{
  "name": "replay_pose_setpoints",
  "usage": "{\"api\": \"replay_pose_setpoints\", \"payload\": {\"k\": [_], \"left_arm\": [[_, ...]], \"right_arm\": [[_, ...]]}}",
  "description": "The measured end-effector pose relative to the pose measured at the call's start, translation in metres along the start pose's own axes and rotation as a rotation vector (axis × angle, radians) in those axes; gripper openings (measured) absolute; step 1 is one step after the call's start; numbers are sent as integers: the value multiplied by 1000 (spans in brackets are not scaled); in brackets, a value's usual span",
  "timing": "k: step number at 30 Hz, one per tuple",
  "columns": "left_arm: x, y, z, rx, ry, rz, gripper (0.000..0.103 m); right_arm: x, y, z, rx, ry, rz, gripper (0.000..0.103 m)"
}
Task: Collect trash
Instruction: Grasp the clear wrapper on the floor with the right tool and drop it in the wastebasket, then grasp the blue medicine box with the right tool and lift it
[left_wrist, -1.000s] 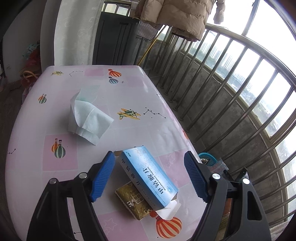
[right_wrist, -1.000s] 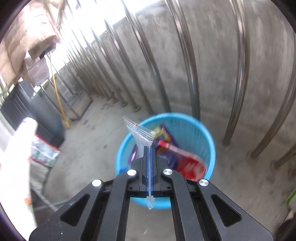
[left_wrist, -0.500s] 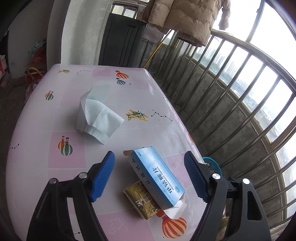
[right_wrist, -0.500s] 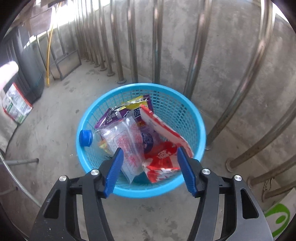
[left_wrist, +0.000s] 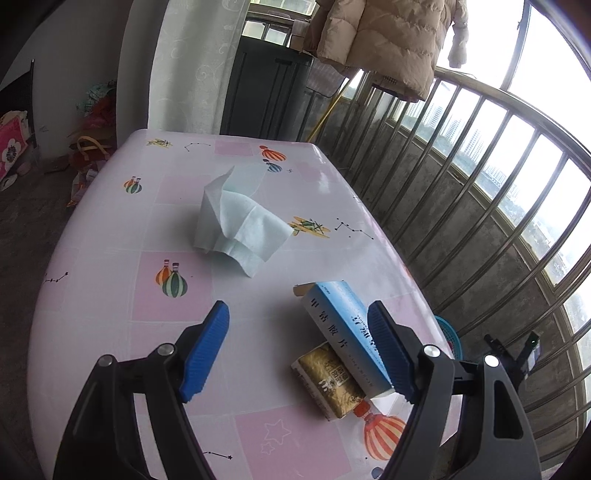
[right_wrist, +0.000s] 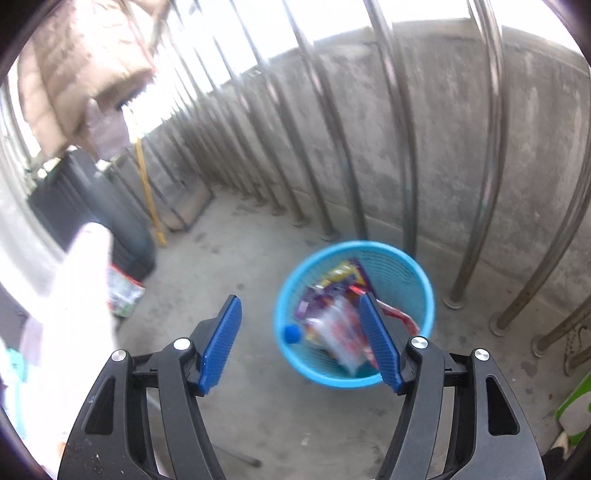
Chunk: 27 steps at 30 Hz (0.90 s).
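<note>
Trash was split between two places: part lay in the blue basket on the balcony floor, part was left on the tabletop. In the right wrist view the basket stood beyond and below the right gripper, its near rim showing between the jaws and its wrappers piled inside; the frame was blurred, so I could not name each piece, though a bottle with a blue cap seemed to lie among them. Those jaws were opening, with nothing between the pads, which reads as a drop just completed.

The left gripper hung above the tabletop with its jaws spread wide and empty. A blue carton lay just inside the right-hand jaw, partly hidden behind it and resting across a small gold packet close to the tabletop's edge. A crumpled white tissue sat well ahead of the jaws, toward the left.

The step in hand looked like picking the next piece. That would call for lowering the left jaws so the carton sits squarely between the pads across its narrow width, closing, and carrying it to the basket.
</note>
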<state>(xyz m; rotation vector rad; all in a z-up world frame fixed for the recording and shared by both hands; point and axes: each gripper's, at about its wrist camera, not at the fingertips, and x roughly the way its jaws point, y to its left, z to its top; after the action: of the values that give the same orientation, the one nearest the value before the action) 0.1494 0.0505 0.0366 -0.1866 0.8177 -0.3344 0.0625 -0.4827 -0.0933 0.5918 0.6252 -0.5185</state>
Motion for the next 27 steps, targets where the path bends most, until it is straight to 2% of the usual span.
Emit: {"api": "replay_pose_setpoints", "payload": {"k": [5, 9, 12, 16, 20, 22, 27], "left_arm": [[-3, 11, -18, 12, -1, 2, 75], [1, 15, -32, 13, 16, -14, 75], [5, 18, -42, 4, 25, -22, 75], [13, 23, -55, -35, 62, -77, 75], [23, 26, -64, -54, 95, -113, 75], [26, 26, -66, -55, 103, -122, 74], [39, 27, -65, -36, 130, -121, 60]], "right_arm": [[-50, 55, 16, -69, 11, 174, 70], [-73, 111, 12, -191, 78, 295, 74], [-79, 156, -1, -279, 178, 396, 77], [-74, 215, -33, -397, 338, 514, 80], [-65, 264, -61, -472, 478, 576, 81], [-61, 285, -71, -506, 520, 589, 82], [-50, 324, -91, -558, 601, 602, 83]]}}
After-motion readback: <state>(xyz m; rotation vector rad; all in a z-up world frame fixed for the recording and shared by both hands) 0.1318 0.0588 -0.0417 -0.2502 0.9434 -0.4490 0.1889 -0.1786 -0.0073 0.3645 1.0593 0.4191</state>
